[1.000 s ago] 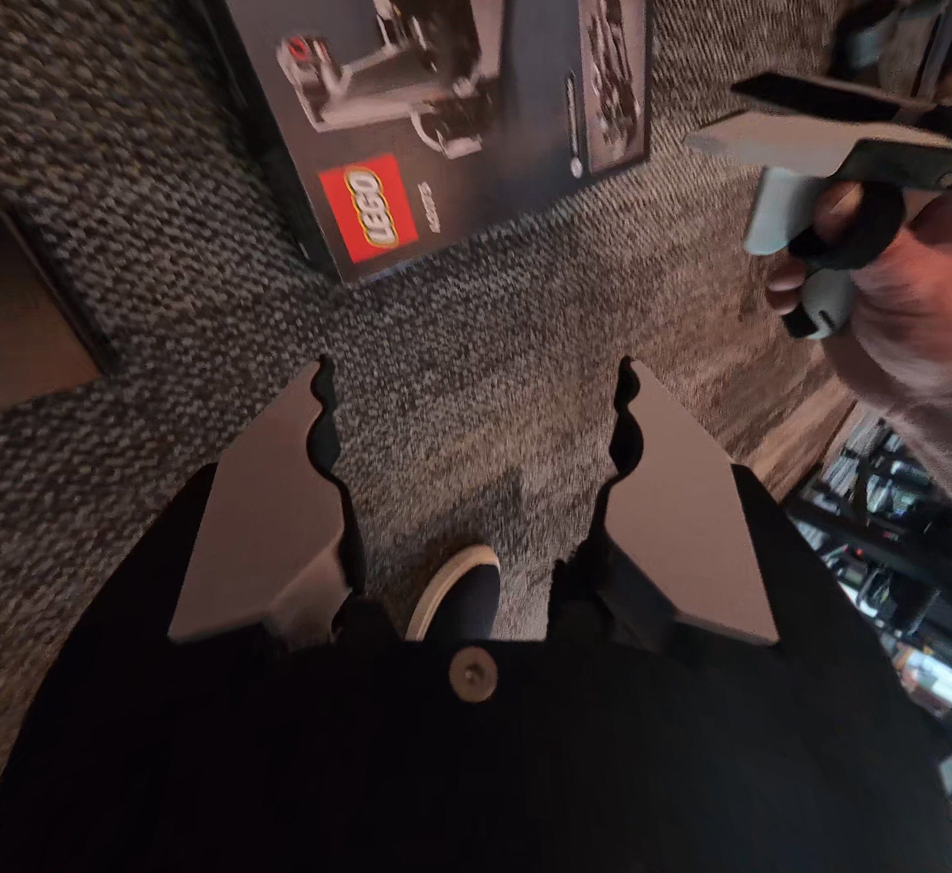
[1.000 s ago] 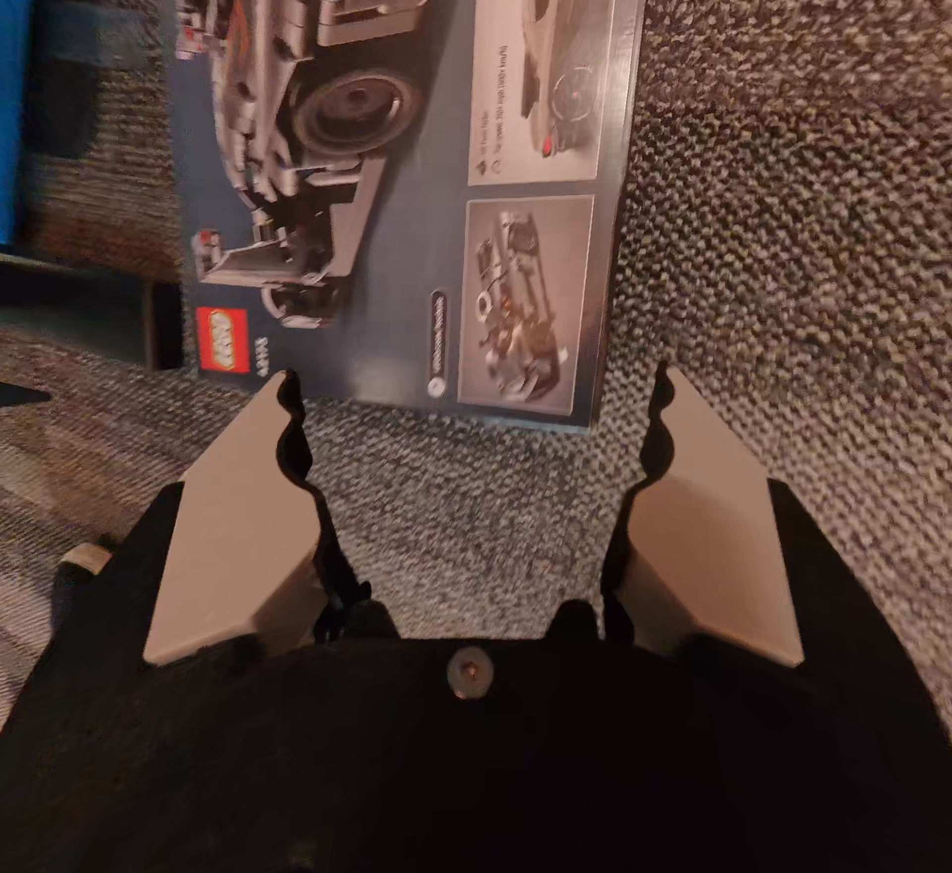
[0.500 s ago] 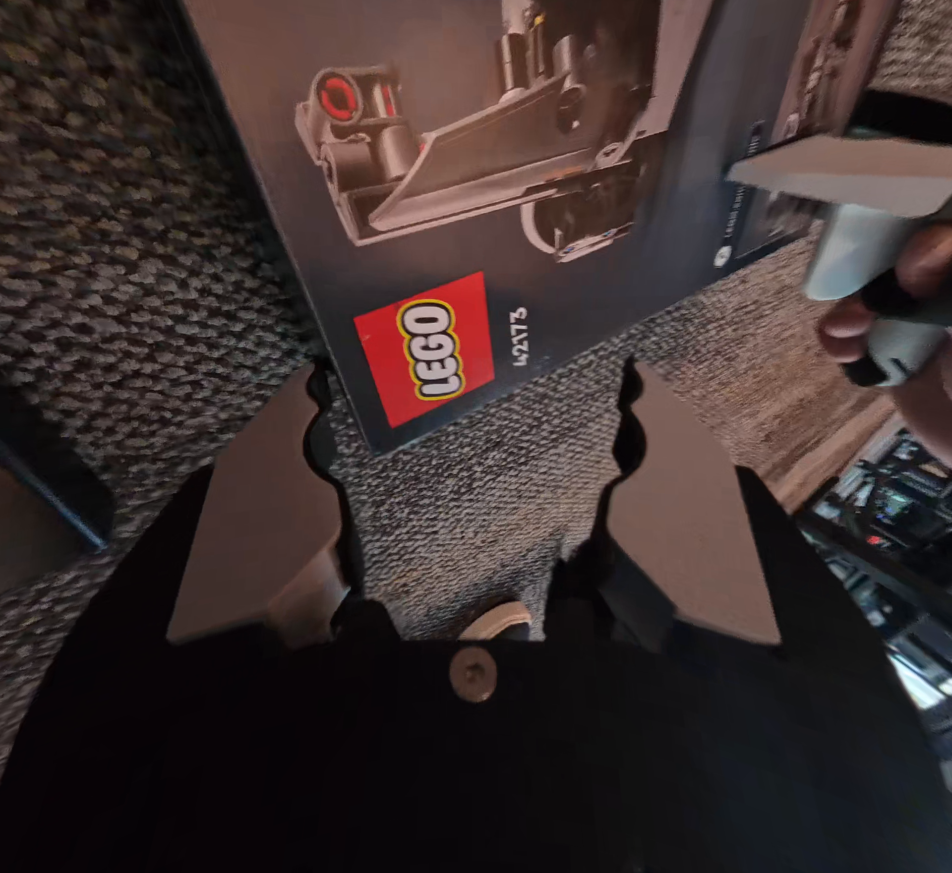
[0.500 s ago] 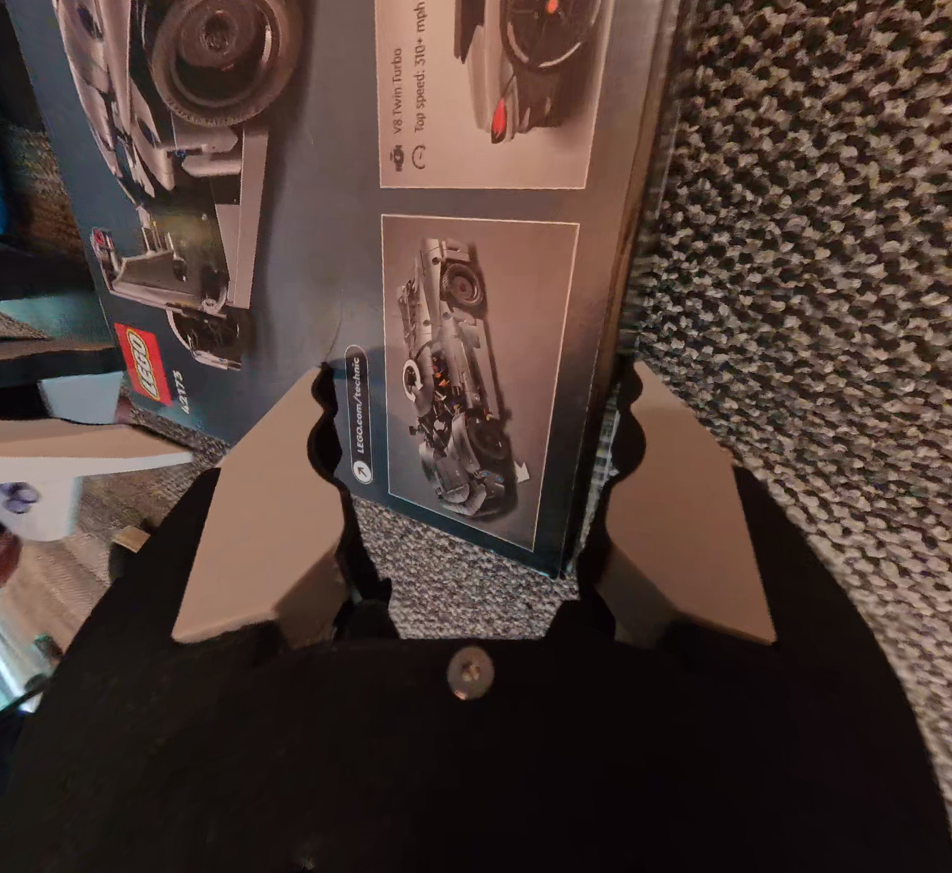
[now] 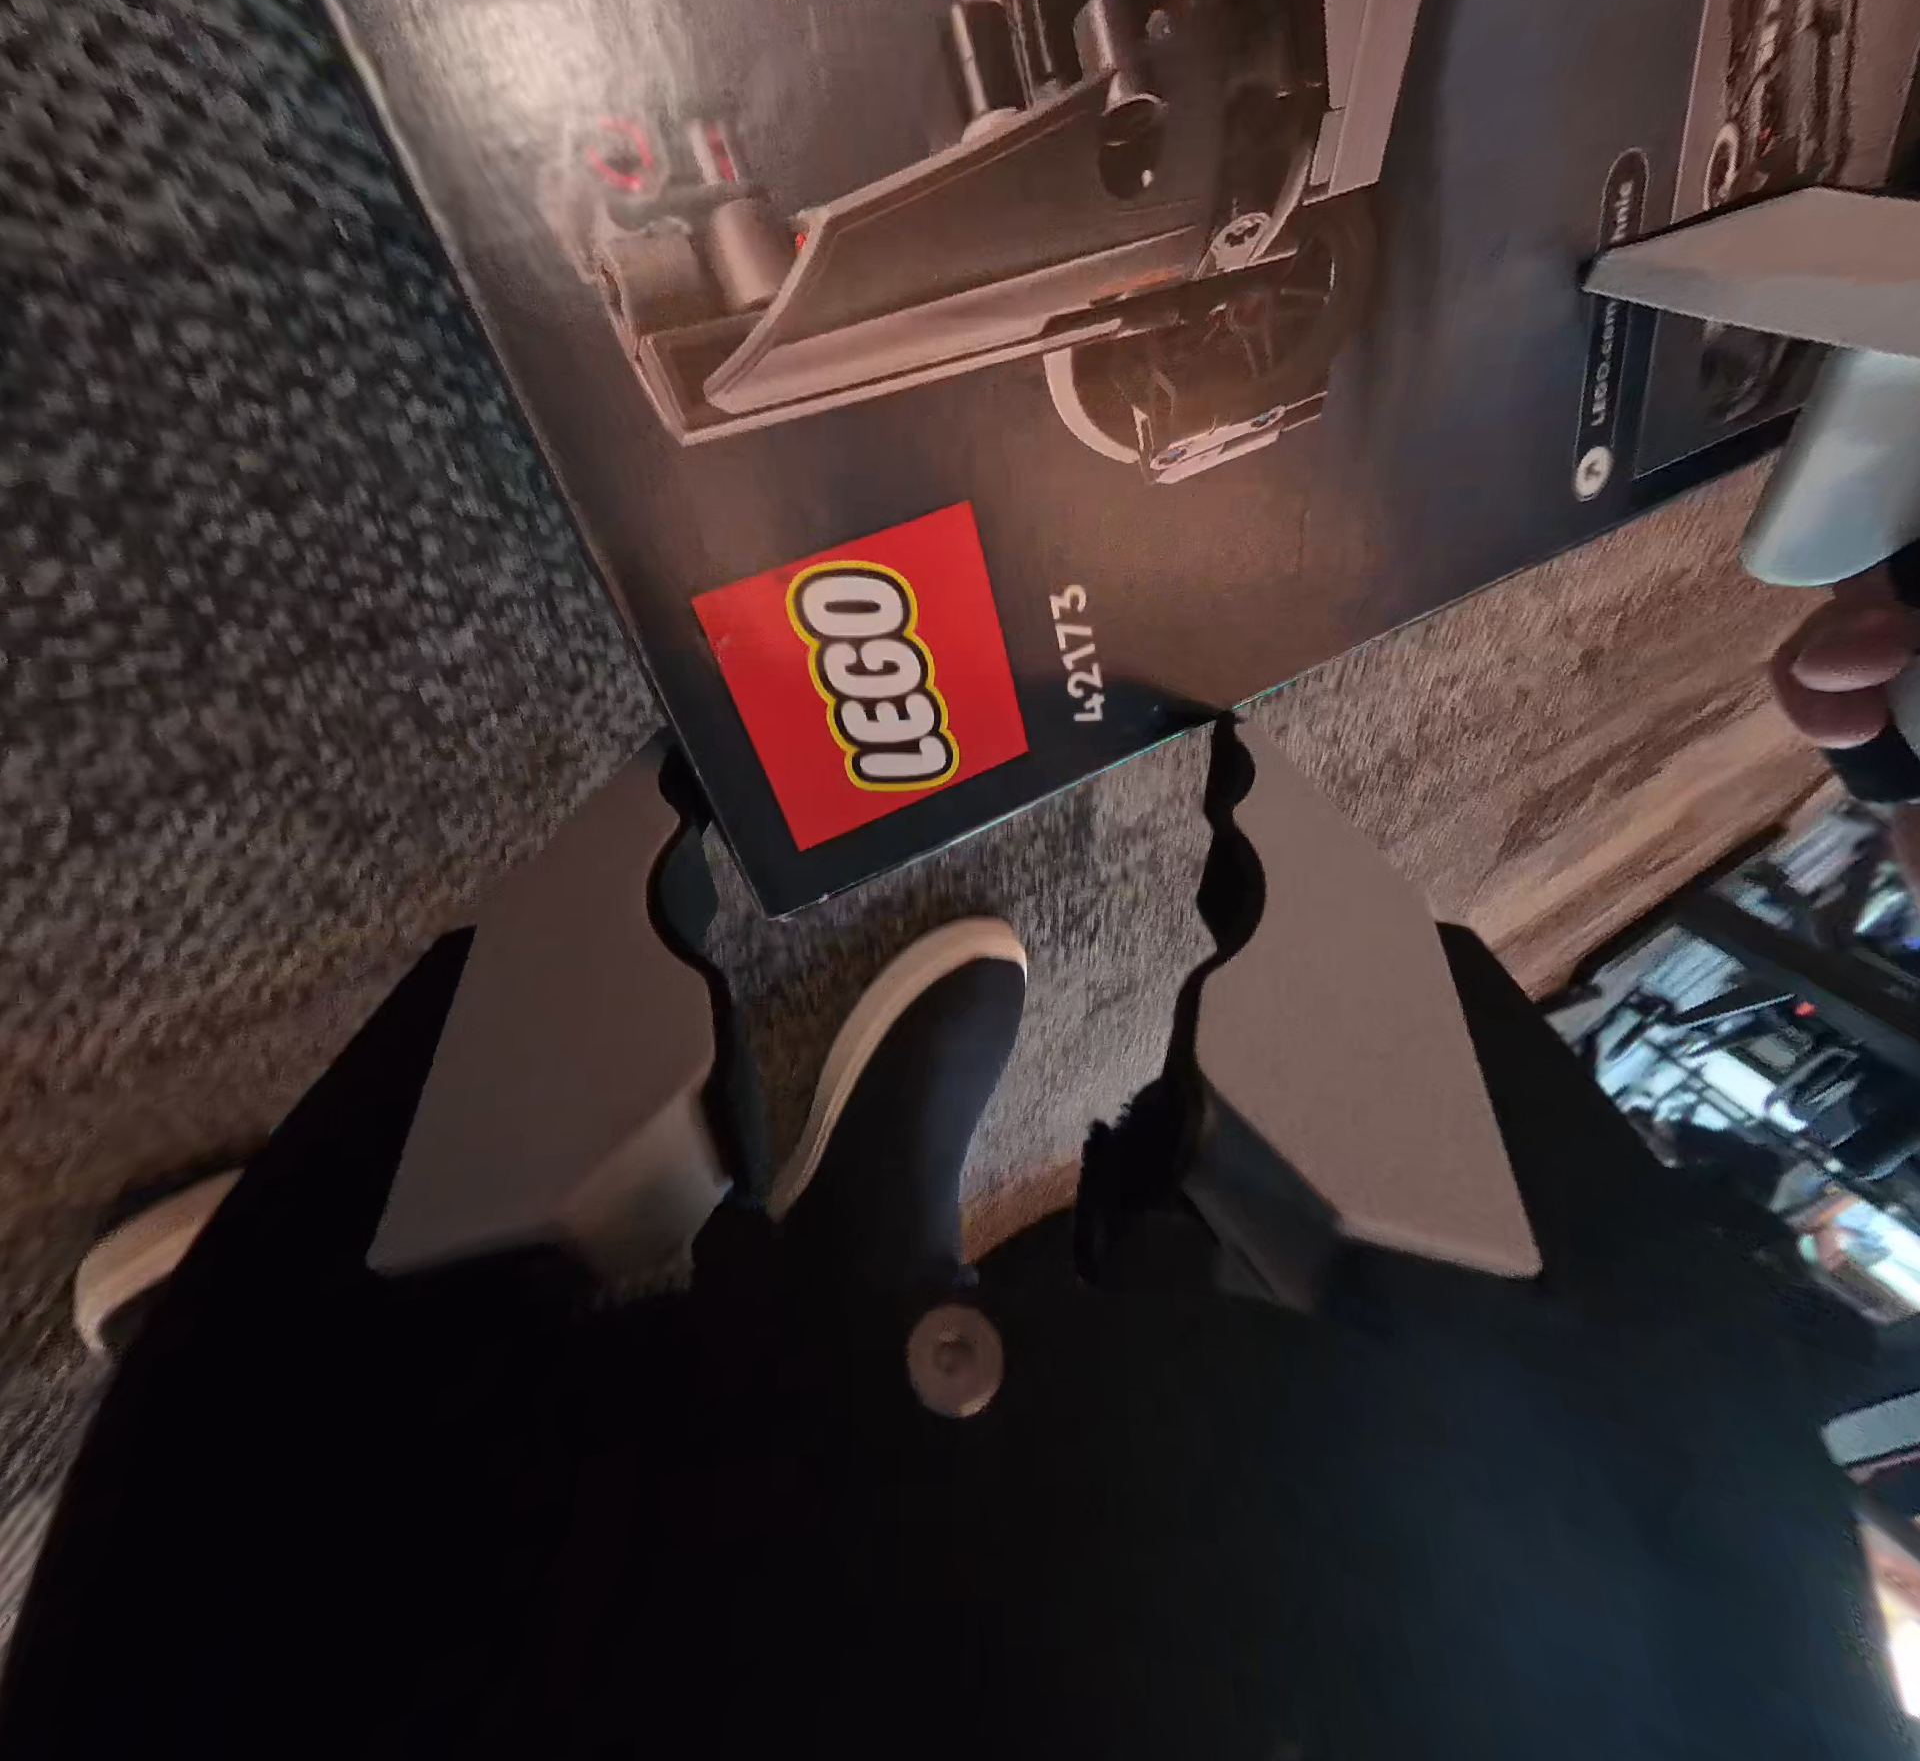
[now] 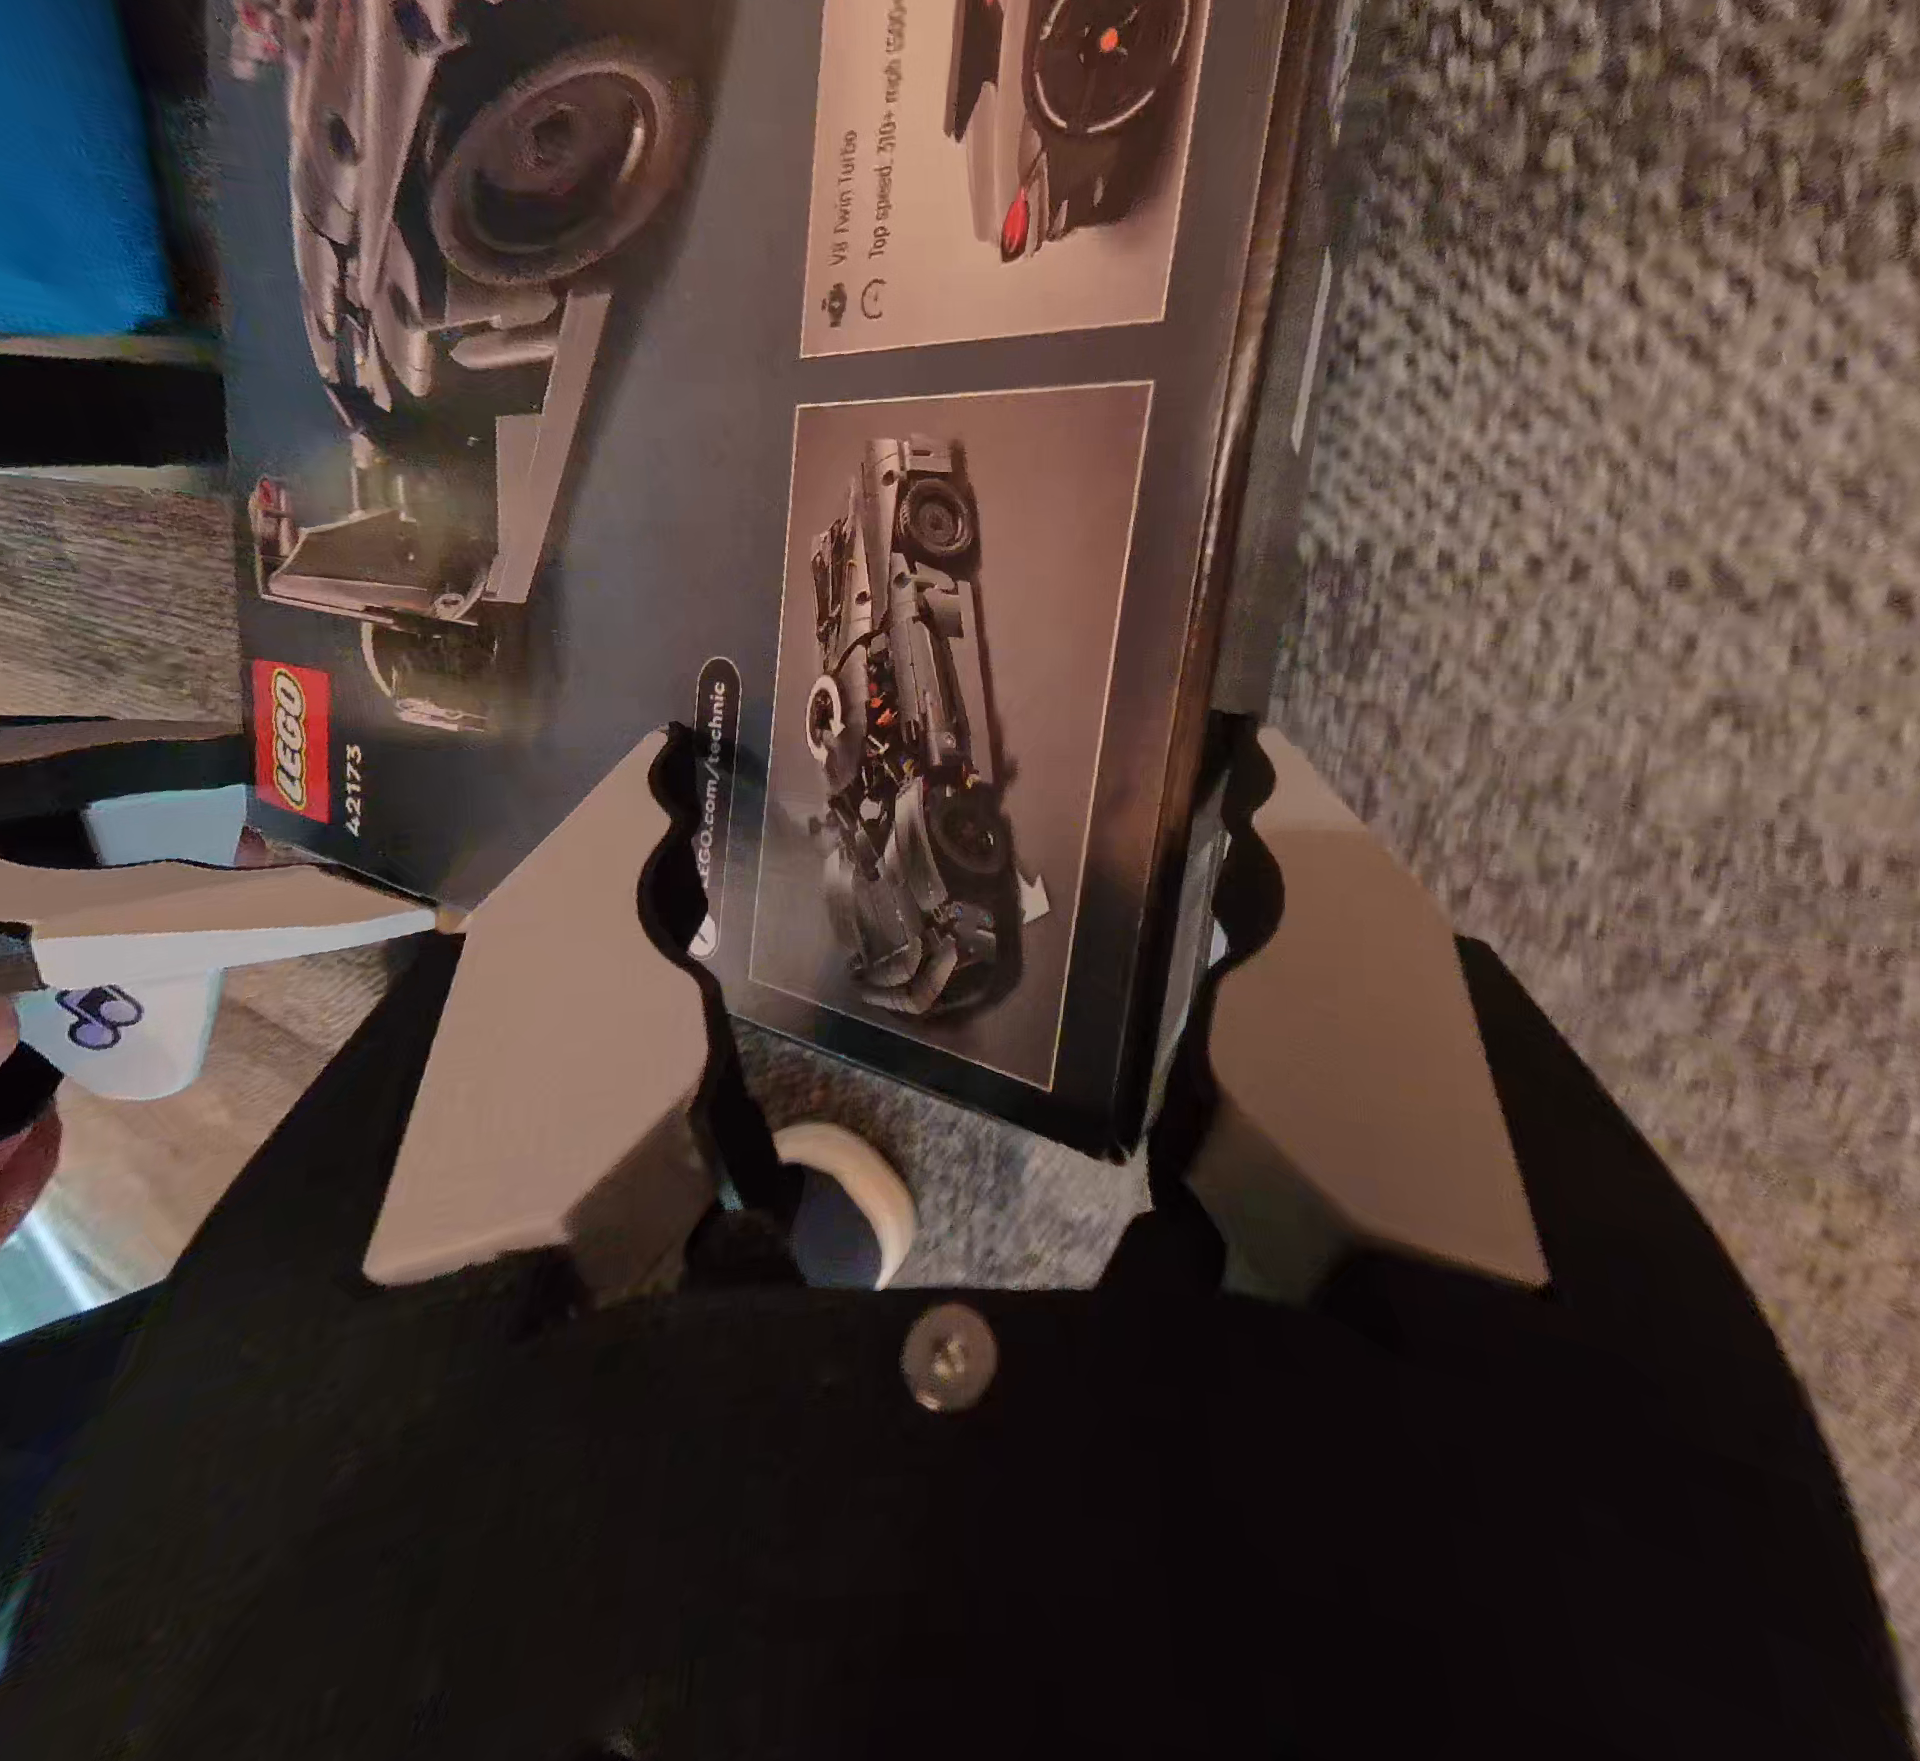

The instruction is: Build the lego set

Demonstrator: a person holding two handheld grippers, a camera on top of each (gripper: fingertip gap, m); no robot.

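Observation:
The dark Lego box [image 5: 1039,153], printed with a grey car, lies on grey carpet. My left gripper [image 5: 951,740] is open, and the box's near corner with the red logo sits between its fingertips. My right gripper [image 6: 953,729] is open and straddles the other near corner of the box [image 6: 935,361], one finger over the printed face and one by the side wall. The right gripper's finger [image 5: 1766,277] shows at the right edge of the left wrist view. The left gripper [image 6: 208,911] shows at the left of the right wrist view.
Grey carpet [image 5: 208,361] surrounds the box. A person's dark shoe with a white sole [image 5: 914,1036] stands just behind the box corner, and it shows in the right wrist view [image 6: 852,1192] too. A blue object [image 6: 73,101] lies at the far left. Cluttered shelving [image 5: 1766,1036] is at the right.
Both grippers have moved down and forward to the box, from above the carpet to straddling its two near corners. Both have stayed open.

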